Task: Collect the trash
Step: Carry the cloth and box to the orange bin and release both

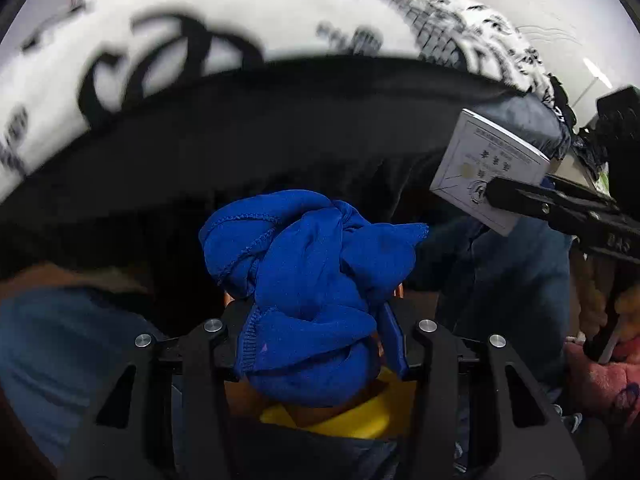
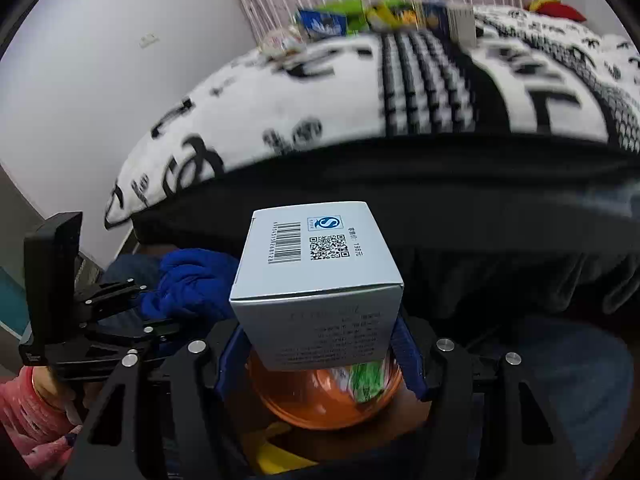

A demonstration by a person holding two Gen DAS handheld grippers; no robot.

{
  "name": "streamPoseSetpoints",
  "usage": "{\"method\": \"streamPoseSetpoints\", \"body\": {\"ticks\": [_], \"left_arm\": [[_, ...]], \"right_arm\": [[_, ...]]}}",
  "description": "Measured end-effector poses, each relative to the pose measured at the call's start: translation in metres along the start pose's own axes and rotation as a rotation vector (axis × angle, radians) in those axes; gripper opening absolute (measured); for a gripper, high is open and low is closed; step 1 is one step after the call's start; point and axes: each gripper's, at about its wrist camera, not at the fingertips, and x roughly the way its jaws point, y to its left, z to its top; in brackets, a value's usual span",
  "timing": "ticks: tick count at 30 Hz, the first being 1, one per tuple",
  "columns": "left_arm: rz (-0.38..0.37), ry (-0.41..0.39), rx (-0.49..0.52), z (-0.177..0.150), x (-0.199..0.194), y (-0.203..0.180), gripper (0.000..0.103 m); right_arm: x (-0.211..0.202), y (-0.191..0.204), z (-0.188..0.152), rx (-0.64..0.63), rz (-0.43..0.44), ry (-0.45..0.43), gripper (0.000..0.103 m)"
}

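Note:
My left gripper [image 1: 316, 320] is shut on a crumpled blue cloth [image 1: 308, 280] and holds it in the air in front of the bed's dark edge. My right gripper [image 2: 320, 344] is shut on a pale grey carton [image 2: 320, 272] with a barcode and QR code; it also shows in the left wrist view [image 1: 480, 172] at the right. An orange bin [image 2: 324, 396] holding a green wrapper [image 2: 366, 380] sits directly below the carton. The left gripper [image 2: 132, 308] with the blue cloth [image 2: 192, 284] shows at the left of the right wrist view.
A bed with a white and black patterned blanket [image 2: 360, 96] fills the background, its dark side [image 2: 480, 184] close ahead. Several colourful packets [image 2: 376, 16] lie at the far edge of the bed. A yellow object [image 1: 360, 412] lies below the left gripper.

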Motion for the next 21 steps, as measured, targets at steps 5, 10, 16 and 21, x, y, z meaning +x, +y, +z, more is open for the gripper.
{"method": "streamPoseSetpoints", "body": {"ticks": [5,10,16,21], "left_arm": [[-0.004,0.086,-0.073,-0.006,0.029,0.013,0.049],[0.007,0.151,-0.113,-0.009,0.052,0.020,0.049],[0.024,0.200,-0.122,-0.015,0.069,0.025,0.049],[0.023,0.232,-0.134,-0.017,0.078,0.025,0.049]], "right_arm": [[0.030,-0.002,-0.012,0.022,-0.017,0.079,0.062],[0.052,-0.005,-0.021,0.037,-0.027,0.132,0.062],[0.076,-0.009,-0.031,0.062,-0.041,0.194,0.062],[0.092,-0.016,-0.042,0.078,-0.043,0.250,0.062]]}}
